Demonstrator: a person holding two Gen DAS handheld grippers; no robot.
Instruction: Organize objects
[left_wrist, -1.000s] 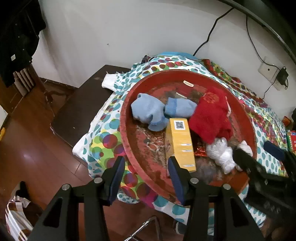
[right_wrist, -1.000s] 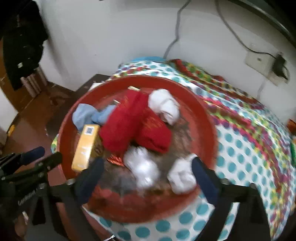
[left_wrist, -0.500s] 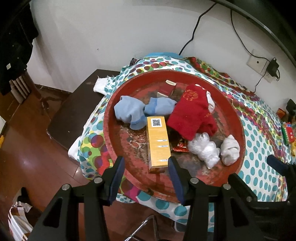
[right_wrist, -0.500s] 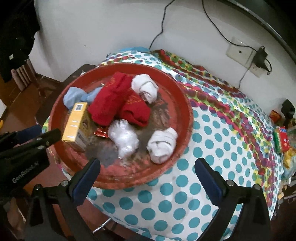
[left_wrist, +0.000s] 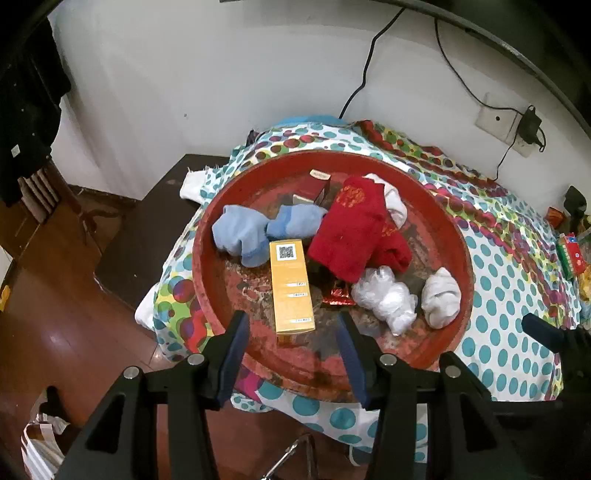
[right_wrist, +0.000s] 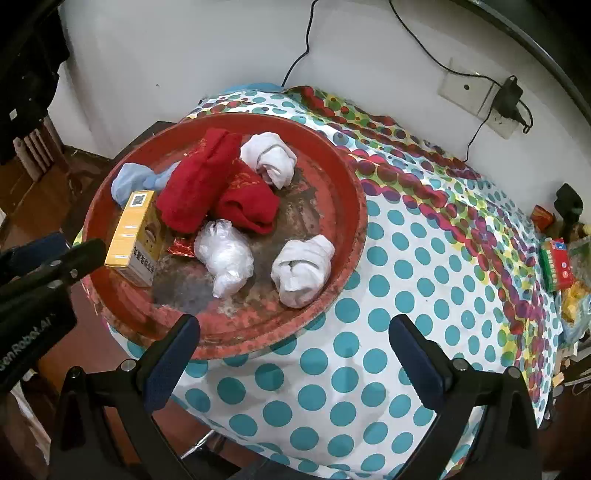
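I see a worktop covered by a polka-dot cloth (right_wrist: 388, 258), teal dots on white near me and multicoloured dots toward the wall. A round red tray (right_wrist: 347, 192) sits directly on the cloth at its left end, its near-left rim reaching past the cloth's edge. At the far right edge of the cloth lies a small red-and-green box (right_wrist: 557, 264), with other bits beside it that I cannot make out. In the left wrist view, a dark low table (left_wrist: 147, 240) stands to the left of the cloth-covered worktop, on a wooden floor (left_wrist: 55, 332).
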